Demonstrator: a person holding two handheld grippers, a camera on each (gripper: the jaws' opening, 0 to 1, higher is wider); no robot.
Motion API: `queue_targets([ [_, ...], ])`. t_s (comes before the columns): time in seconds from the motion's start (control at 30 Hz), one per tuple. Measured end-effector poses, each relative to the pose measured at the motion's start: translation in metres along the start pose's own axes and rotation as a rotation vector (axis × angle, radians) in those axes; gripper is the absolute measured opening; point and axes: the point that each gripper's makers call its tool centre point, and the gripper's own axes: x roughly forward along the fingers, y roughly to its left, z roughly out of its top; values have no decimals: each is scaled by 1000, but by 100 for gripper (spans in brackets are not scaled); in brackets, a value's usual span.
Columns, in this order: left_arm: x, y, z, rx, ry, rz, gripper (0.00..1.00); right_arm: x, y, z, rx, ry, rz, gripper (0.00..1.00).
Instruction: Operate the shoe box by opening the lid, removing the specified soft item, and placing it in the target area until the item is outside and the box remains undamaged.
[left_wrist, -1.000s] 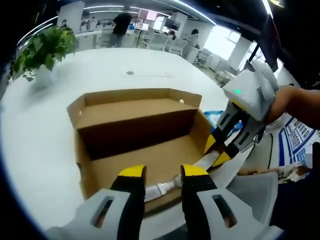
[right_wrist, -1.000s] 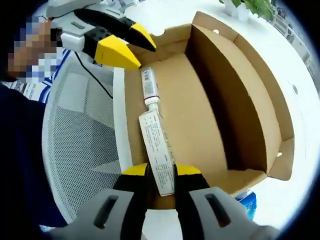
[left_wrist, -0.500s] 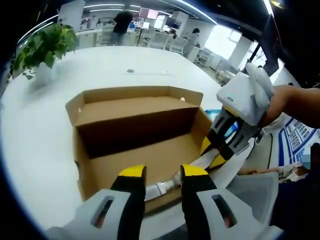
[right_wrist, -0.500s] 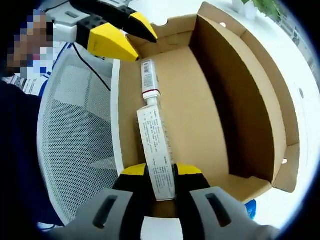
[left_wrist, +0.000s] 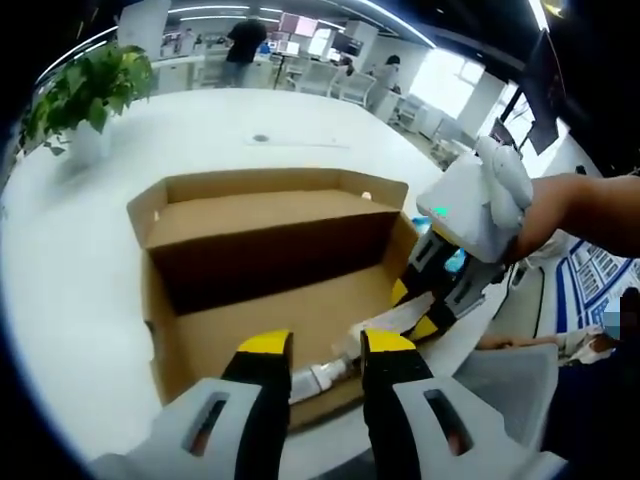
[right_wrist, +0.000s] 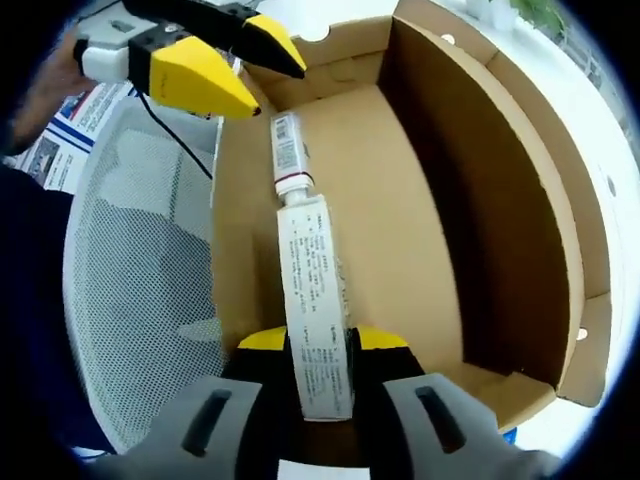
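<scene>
An open brown cardboard shoe box (left_wrist: 262, 185) lies on the white table, and its floor (right_wrist: 400, 220) is bare apart from one item. A white printed tube (right_wrist: 315, 290) lies along the near wall, cap end toward my left gripper. My right gripper (right_wrist: 320, 342) is shut on the tube's flat end, and it reaches in over the box's right wall (left_wrist: 412, 310). My left gripper (left_wrist: 327, 343) stands open over the cap end (left_wrist: 320, 378) without touching it. Its yellow jaws (right_wrist: 279, 92) are spread just above the cap.
A potted green plant (left_wrist: 90, 90) stands at the far left of the white table (left_wrist: 60, 290). A white mesh chair (right_wrist: 140, 290) sits just off the table edge beside the box. A person's arm (left_wrist: 590, 205) holds my right gripper. Desks and people fill the background.
My right gripper, still holding the tube, has moved further in over the box's wall, and the tube now sits deeper between its jaws. My left gripper has barely moved.
</scene>
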Motion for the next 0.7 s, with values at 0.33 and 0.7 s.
queue_targets([
  [0.33, 2, 2, -1, -8, 3, -4, 25, 7, -7, -5, -37, 33, -17, 20],
  [0.7, 6, 0, 1, 0, 7, -10, 25, 6, -9, -2, -30, -1, -37, 19],
])
